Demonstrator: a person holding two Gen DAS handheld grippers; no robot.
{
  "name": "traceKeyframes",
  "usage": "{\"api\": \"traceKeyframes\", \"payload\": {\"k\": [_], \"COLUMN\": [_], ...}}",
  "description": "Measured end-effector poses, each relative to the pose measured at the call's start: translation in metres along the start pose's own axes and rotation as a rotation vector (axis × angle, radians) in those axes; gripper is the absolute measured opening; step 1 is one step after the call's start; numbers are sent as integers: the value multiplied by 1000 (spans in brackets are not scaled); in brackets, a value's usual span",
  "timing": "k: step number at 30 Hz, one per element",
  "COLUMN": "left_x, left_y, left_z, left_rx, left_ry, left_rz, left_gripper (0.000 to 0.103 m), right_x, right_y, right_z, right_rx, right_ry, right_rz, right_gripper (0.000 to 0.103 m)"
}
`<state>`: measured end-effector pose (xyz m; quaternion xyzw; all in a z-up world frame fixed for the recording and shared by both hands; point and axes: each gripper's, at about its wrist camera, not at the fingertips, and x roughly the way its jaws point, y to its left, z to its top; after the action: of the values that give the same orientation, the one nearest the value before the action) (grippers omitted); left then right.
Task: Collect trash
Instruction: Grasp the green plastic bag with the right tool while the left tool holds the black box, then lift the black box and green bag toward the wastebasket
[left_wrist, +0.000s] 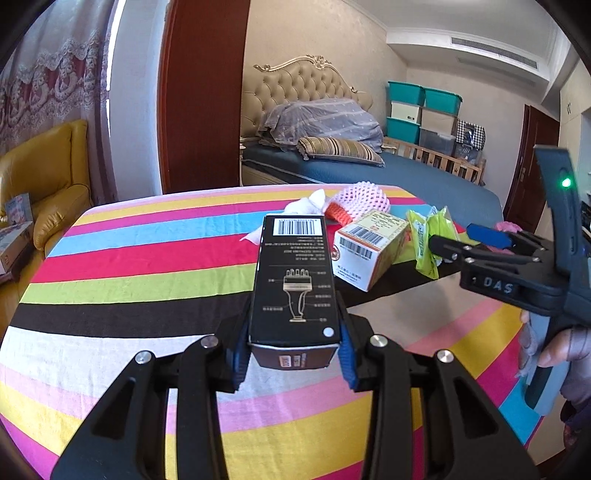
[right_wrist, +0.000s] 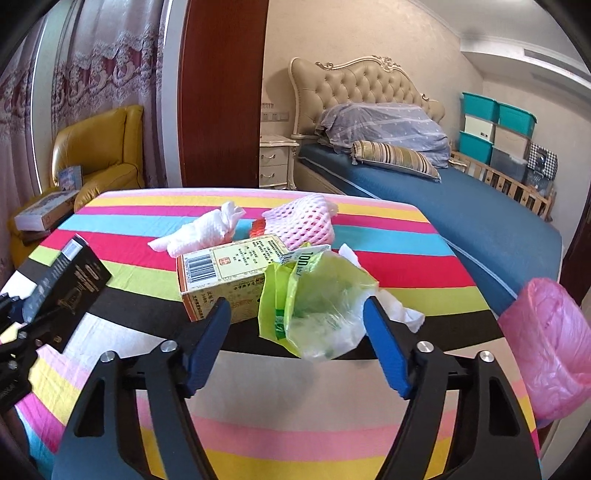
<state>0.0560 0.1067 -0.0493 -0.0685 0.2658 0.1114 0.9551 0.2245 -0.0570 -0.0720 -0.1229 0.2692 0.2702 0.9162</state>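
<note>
The left gripper (left_wrist: 293, 354) fingers are clamping a black box (left_wrist: 293, 284) above the striped surface (left_wrist: 129, 258). The right gripper (right_wrist: 297, 341) fingers are standing apart around a green wrapper (right_wrist: 314, 299), seemingly not pressing it, beside an orange box (right_wrist: 229, 275).

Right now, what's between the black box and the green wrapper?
In the left wrist view, an orange-and-white carton sits between the black box held in the left gripper and the green wrapper.

Black box (left_wrist: 293, 284), striped multicoloured cloth (left_wrist: 129, 266), perhaps greenish wrapper (right_wrist: 317, 299)
</note>
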Motion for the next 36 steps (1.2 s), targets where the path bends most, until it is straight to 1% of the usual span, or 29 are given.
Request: {"api": "traceKeyframes", "payload": {"k": [3, 4, 5, 6, 8, 11, 13, 25, 30, 36], "left_x": [-2, -3, -4, -5, -7, -10, -11, -17, -20, -27], "left_y": [3, 4, 4, 4, 5, 5, 4, -5, -18, -35], "left_z": [-1, -1, -2, -3, -5, -5, -6, -11, -12, -12], "left_rx": [-5, -7, -6, -4, -2, -1, 3, 46, 79, 121], "left_ry": [-5, -7, -8, -9, -11, -16, -18, -17, -19, -41], "left_rz": [-3, -4, -4, -4, -4, -2, 0, -4, -14, -21], "left_gripper": [38, 38, 38, 38, 38, 38, 38, 38, 38, 38], "right_x": [7, 9, 10, 10, 8, 0, -5, -67, -92, -119], "right_y": [4, 5, 5, 4, 3, 2, 2, 0, 2, -4], "right_z": [-2, -3, -5, -7, -8, -10, -12, -33, -36, -40], "right_rx": [-17, -18, -12, -9, -8, -11, -14, 1, -1, 3], "right_ry": [17, 23, 26, 27, 20, -1, -8, -59, -87, -119], "right_rz": [-13, -16, -11, -10, -4, 6, 15, 98, 124, 145], "right_gripper": [56, 50, 47, 42, 26, 16, 13, 13, 13, 13]}}
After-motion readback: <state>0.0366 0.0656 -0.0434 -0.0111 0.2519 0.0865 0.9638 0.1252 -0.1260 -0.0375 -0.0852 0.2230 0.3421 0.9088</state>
